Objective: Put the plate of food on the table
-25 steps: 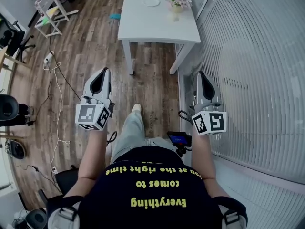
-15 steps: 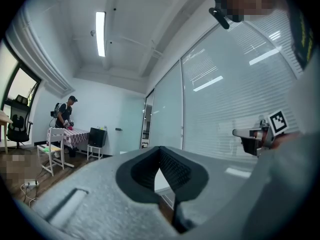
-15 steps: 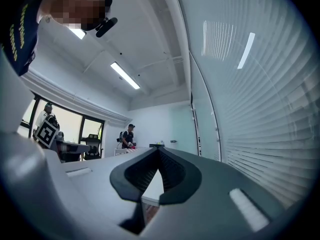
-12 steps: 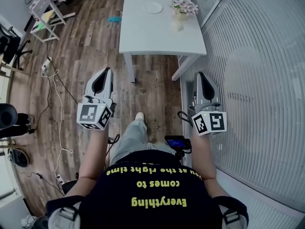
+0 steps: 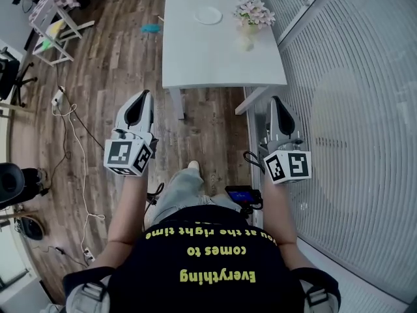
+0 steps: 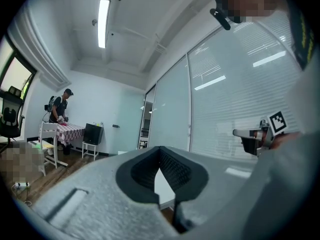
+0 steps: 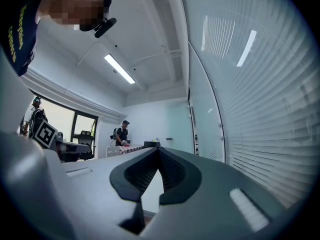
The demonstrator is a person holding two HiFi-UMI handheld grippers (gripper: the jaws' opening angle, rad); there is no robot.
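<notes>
A white table stands ahead on the wooden floor. On its far part lies a white plate; what it carries is too small to tell. Beside the plate stands a vase of pink flowers. My left gripper and right gripper are held side by side, level, short of the table's near edge. Both are shut with nothing in them. In the left gripper view the left gripper has its jaws meeting at the tip. The right gripper looks the same in its own view.
A glass wall with blinds runs along the right, close to the table. Cables trail over the floor at left. White chairs and a chequered table stand at the far left. A blue object lies on the floor. A person stands far off.
The table has come nearer and lower in the head view as the person walks towards it. Both grippers keep their pose and stay shut.
</notes>
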